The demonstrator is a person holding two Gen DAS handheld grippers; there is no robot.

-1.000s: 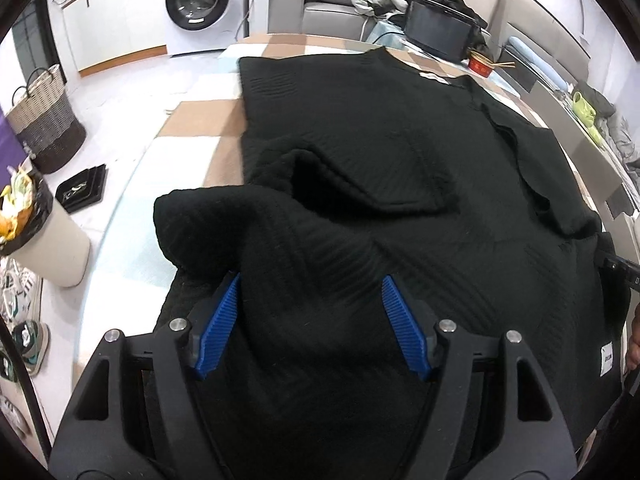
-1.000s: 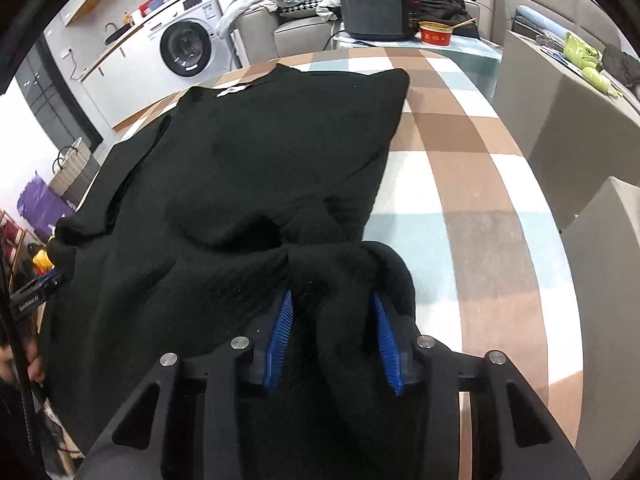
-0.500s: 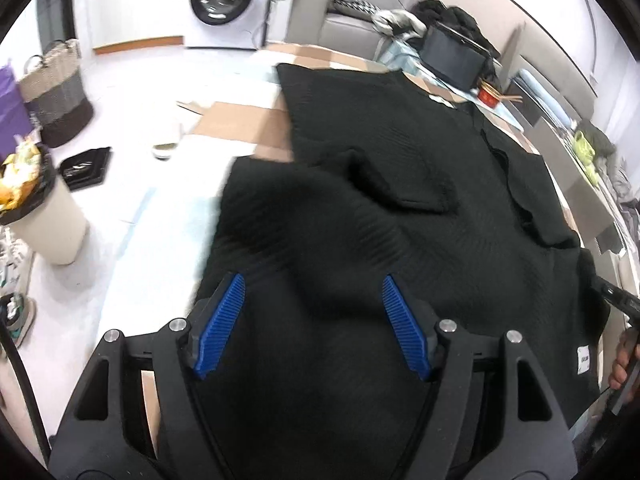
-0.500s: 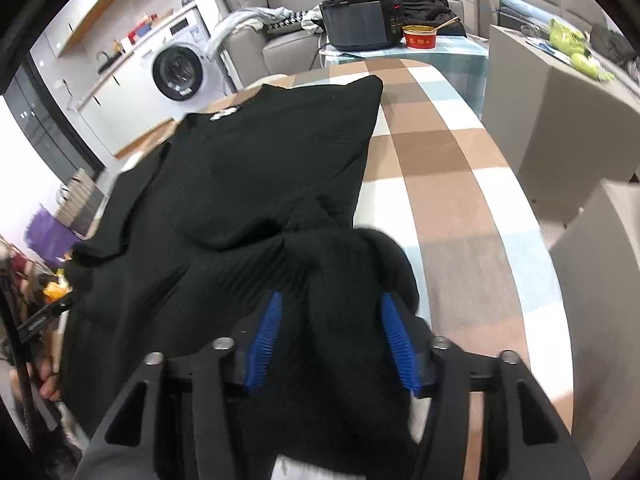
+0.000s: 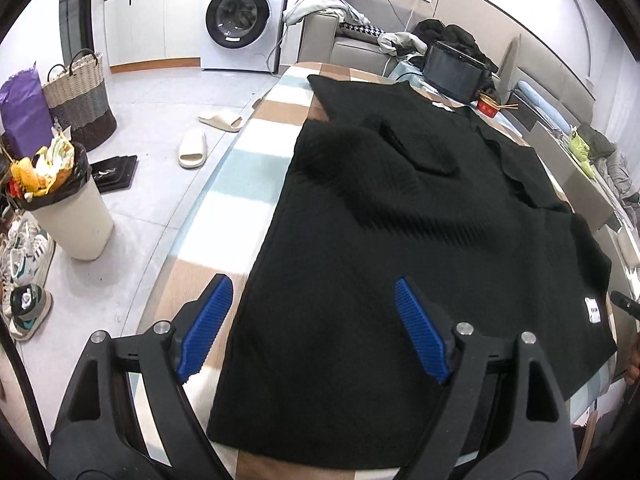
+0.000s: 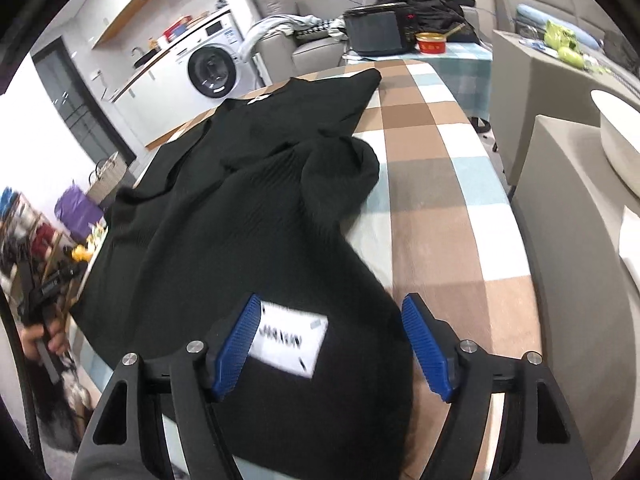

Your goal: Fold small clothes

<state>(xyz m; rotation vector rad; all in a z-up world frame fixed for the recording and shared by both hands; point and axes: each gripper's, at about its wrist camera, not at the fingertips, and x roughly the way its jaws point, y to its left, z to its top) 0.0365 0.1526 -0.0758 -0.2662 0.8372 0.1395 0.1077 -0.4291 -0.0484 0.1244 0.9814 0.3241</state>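
A black knit sweater (image 5: 400, 240) lies spread on the checked tablecloth (image 5: 224, 216), with a sleeve folded over its chest. My left gripper (image 5: 316, 328) is open and empty, hovering above the sweater's near hem at its left edge. In the right wrist view the sweater (image 6: 224, 216) has a bunched sleeve (image 6: 340, 172) at its right side and a white label (image 6: 288, 340) near the hem. My right gripper (image 6: 332, 344) is open, with the label and hem lying between its fingers, not clamped.
A waste bin (image 5: 68, 208), shoes and slippers (image 5: 192, 148) sit on the floor left of the table. A woven basket (image 5: 80, 104) and washing machine (image 5: 240, 20) stand farther back. A black appliance (image 5: 456, 72) and red bowl (image 6: 432, 42) sit beyond the table's far end. Grey furniture (image 6: 568, 216) flanks the right.
Both grippers let go of the sweater and pulled back toward the near hem. The right gripper, earlier closed on the bunched sleeve, has opened. The cloth now lies flatter.
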